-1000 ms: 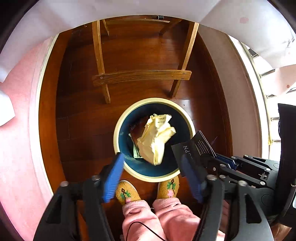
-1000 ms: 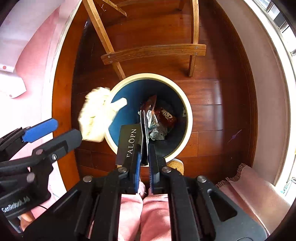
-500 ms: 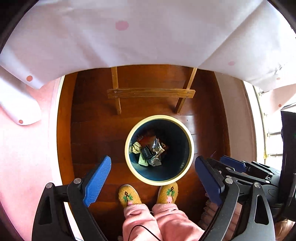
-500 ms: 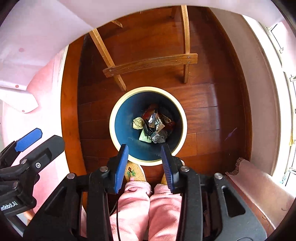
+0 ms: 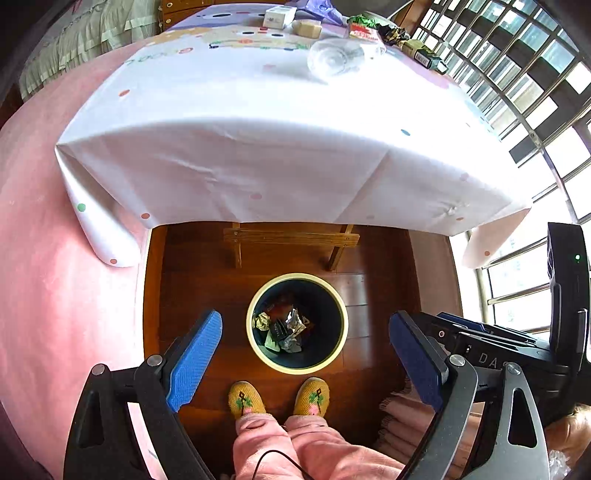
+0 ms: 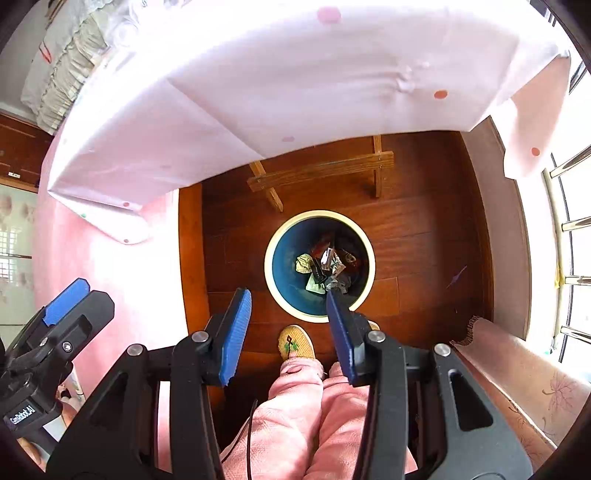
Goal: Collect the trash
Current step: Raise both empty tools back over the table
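Note:
A round bin with a cream rim (image 5: 255,343) and a blue inside stands on the wooden floor below both grippers. Crumpled paper, foil and a black packet (image 5: 284,330) lie at its bottom. My left gripper (image 5: 306,318) hangs high above it, open and holding nothing. In the right wrist view the same bin (image 6: 269,258) holds that trash (image 6: 323,267), and my right gripper (image 6: 287,294) is open and holding nothing above its near rim. On the table lie a clear plastic bottle (image 5: 336,55), a green and red wrapper (image 5: 364,27) and small boxes (image 5: 279,14).
A table under a white dotted tablecloth (image 5: 258,147) overhangs the floor beyond the bin, with its wooden crossbar (image 5: 291,238) underneath. The person's yellow slippers (image 5: 245,400) stand just before the bin. A barred window (image 5: 535,110) is on the right, pink cloth (image 5: 55,295) on the left.
The yellow crumpled paper and the black packet have dropped into the bin. The right gripper has opened. Both grippers have risen well above the bin, bringing the table top into view.

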`<state>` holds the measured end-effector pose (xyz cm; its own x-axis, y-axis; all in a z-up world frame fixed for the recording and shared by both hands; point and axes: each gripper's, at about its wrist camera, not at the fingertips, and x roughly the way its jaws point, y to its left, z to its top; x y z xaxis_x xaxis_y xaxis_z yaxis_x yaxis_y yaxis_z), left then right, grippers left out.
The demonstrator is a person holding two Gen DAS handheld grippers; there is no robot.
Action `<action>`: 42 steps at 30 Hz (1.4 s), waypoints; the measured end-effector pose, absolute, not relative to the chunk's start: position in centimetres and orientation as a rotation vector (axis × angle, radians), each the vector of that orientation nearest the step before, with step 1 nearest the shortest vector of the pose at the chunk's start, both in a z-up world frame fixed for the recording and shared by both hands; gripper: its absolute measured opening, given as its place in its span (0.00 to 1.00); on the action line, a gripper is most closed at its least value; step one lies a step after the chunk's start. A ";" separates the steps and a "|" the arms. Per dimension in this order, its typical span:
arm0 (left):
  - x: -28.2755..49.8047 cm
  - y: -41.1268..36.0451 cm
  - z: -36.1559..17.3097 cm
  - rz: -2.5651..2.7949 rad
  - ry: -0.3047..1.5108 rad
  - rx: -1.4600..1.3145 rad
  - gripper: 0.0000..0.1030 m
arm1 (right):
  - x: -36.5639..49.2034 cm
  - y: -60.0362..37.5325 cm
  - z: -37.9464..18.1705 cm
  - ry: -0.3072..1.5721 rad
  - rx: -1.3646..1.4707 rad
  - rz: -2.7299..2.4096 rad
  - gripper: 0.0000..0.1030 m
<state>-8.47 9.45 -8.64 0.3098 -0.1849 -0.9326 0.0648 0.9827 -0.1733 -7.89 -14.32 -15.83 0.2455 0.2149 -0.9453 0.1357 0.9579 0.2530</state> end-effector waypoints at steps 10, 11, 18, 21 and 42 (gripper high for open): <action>-9.5 8.7 3.4 -0.138 1.097 -0.065 0.90 | -8.8 -15.8 -4.4 1.164 0.281 0.136 0.38; -9.3 8.6 4.6 -0.129 1.080 -0.066 0.90 | -8.8 -16.0 -3.4 1.149 0.282 0.139 0.38; -7.2 7.5 11.9 -0.108 0.956 -0.045 0.90 | -8.1 -17.8 2.9 1.027 0.286 0.168 0.38; -6.2 6.7 14.2 -0.120 0.923 -0.053 0.90 | -7.5 -18.5 4.9 0.975 0.275 0.177 0.38; 13.0 10.1 15.8 -0.172 0.943 -0.110 0.90 | 8.4 -17.3 11.8 0.786 0.308 0.121 0.39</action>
